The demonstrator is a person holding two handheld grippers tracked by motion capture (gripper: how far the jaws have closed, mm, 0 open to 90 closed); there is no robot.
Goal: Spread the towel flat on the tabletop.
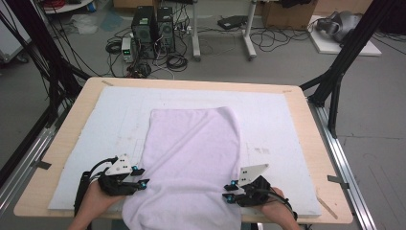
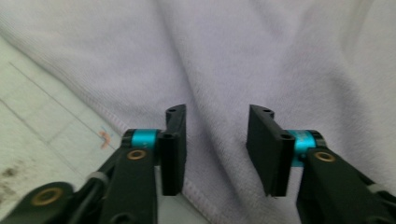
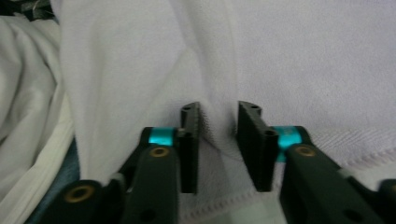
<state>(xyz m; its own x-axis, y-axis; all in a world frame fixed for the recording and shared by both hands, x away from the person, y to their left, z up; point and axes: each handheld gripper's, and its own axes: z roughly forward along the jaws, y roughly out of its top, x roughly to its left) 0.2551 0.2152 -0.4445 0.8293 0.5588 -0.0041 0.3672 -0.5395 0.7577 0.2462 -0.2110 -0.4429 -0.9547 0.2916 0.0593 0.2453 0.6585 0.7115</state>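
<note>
A pale lilac towel lies folded lengthwise on the white mat, and its near end hangs over the table's front edge. My left gripper sits at the towel's left hem near the front. In the left gripper view its jaws stand wide apart over the stitched hem of the towel, pressing nothing. My right gripper is at the towel's right hem. In the right gripper view its jaws stand close together, a raised fold of the towel between them, with the pads not clamped on it.
The mat covers a wooden table with bare margins all round. Black frame legs stand at the back corners. Computer towers and cables lie on the floor beyond. White cloth shows at the left in the right gripper view.
</note>
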